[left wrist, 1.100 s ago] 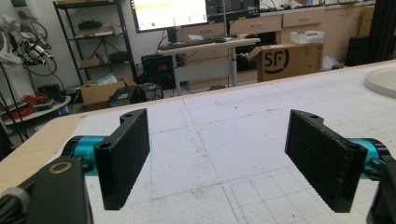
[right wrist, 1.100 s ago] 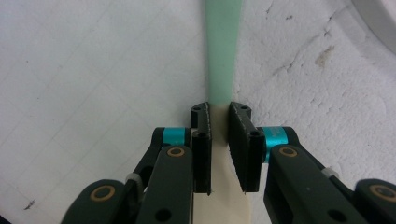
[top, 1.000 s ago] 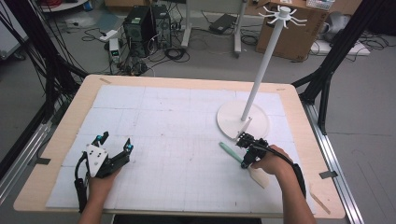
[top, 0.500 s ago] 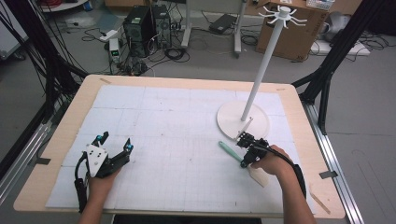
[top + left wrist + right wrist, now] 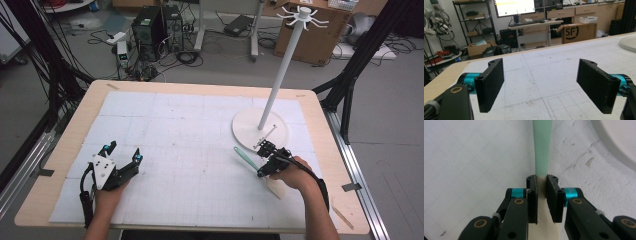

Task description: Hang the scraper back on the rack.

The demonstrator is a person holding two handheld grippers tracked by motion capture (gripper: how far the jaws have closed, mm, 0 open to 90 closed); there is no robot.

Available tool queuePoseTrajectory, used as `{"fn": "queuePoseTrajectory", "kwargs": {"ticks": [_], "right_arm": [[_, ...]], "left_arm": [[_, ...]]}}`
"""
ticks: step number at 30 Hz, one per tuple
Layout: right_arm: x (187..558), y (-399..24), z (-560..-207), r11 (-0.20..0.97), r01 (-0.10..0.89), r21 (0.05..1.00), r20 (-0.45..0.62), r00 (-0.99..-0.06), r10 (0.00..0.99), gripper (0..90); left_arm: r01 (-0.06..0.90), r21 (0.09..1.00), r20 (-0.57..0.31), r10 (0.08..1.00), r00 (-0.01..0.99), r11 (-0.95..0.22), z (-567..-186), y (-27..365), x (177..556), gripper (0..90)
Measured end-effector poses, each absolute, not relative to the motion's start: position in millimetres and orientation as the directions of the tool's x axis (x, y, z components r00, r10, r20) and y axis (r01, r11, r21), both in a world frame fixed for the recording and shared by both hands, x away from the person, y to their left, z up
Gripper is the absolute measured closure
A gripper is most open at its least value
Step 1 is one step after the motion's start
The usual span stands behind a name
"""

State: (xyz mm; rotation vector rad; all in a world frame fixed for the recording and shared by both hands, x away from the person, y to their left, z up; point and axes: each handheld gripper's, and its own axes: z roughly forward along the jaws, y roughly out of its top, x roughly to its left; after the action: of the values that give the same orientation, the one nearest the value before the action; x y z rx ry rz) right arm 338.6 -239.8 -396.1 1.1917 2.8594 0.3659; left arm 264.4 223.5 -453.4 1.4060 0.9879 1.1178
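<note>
High view first: the right gripper (image 5: 264, 159) sits near the desk's right edge, just in front of the round white base (image 5: 260, 131) of a tall white stand (image 5: 282, 67). Its jaws pinch a spatula (image 5: 246, 157) with a mint-green handle and a cream-coloured blade. The spatula lies on the white grid mat (image 5: 190, 150), its long axis running diagonally: the green handle end points toward the desk's far left corner, the blade end toward the near right corner, under the right hand (image 5: 295, 175). The left gripper (image 5: 122, 157) rests near the desk's near left corner, jaws spread with nothing between them. Against the earlier frames, both grippers and the spatula lie as they did; nothing has shifted.

Left gripper view: the two black pads (image 5: 490, 83) stand well apart over bare mat, and the stand's base shows at the upper right edge.

Right gripper view: the pads (image 5: 532, 200) are pressed onto the spatula (image 5: 541, 152) about where green handle meets cream blade; the handle runs straight away from the jaws, and the round base curves past at the upper right.
</note>
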Motion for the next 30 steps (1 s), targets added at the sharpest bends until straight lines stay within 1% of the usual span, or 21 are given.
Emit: {"fn": "queuePoseTrajectory", "kwargs": {"ticks": [11,15,20,22,24,30], "right_arm": [[329.1,-250.5,-384.0,0.64,0.671,0.374,0.065,-0.708,0.704,80.4],[324.7,-256.7,-381.1,0.605,0.656,0.452,0.097,-0.71,0.697,80.4],[319.0,-260.2,-378.3,0.58,0.612,0.538,0.067,-0.717,0.694,80.5],[317.3,-263.0,-376.9,0.553,0.598,0.581,0.08,-0.717,0.692,80.5],[315.6,-265.7,-376.2,0.536,0.576,0.617,0.068,-0.717,0.693,80.5],[307.5,-269.6,-370.3,0.488,0.519,0.701,0.033,-0.708,0.705,80.5]], "left_arm": [[-0.001,0.993,0.118,0.967,0.226,-0.121,-453.4,223.4,264.4,22.6],[-0.001,0.993,0.119,0.967,0.227,-0.122,-453.4,223.4,264.4,22.6],[0.0,0.992,0.119,0.967,0.227,-0.123,-453.4,223.4,264.3,22.6],[-0.001,0.992,0.12,0.967,0.227,-0.123,-453.4,223.4,264.4,22.6],[-0.001,0.993,0.118,0.967,0.226,-0.121,-453.4,223.3,264.4,22.6],[0.0,0.992,0.122,0.966,0.228,-0.125,-453.4,223.5,264.3,22.6]]}}
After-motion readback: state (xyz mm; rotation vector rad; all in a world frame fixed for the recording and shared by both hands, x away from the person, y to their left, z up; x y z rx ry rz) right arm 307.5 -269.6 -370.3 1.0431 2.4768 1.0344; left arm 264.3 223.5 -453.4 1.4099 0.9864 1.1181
